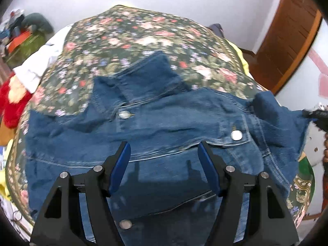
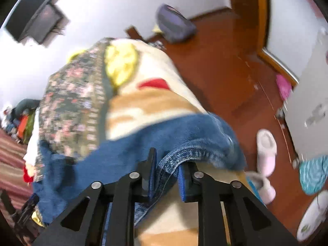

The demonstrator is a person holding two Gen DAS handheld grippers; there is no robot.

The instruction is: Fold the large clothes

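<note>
Nearest in the left wrist view: left gripper (image 1: 165,153) with blue-padded fingers spread wide, nothing between them, hovering just above the denim jacket (image 1: 155,127). Spread across the near part of a floral bedspread (image 1: 143,34), front side up, with a metal button (image 1: 236,135) on a chest pocket flap and another button (image 1: 124,114) near the collar. Collar (image 1: 143,75) turned toward the far side. At the right edge, a sleeve end lifted off the bed and pinched by a dark tool tip, blurred.

In the right wrist view: right gripper (image 2: 167,164) clamped on a fold of the denim jacket (image 2: 127,149), the fabric draped over and between the pads and hanging down toward the camera. Beyond the denim, a cream blanket (image 2: 155,110) with tan and red patches, beside the floral bedspread (image 2: 69,106). A yellow cloth (image 2: 121,65) on top, farther back.

To the right on the wooden floor (image 2: 221,61): pale pink slippers (image 2: 266,149) near the bed, a purple-grey bag (image 2: 174,23) by the wall. High on the far wall, a dark television (image 2: 37,14).
</note>
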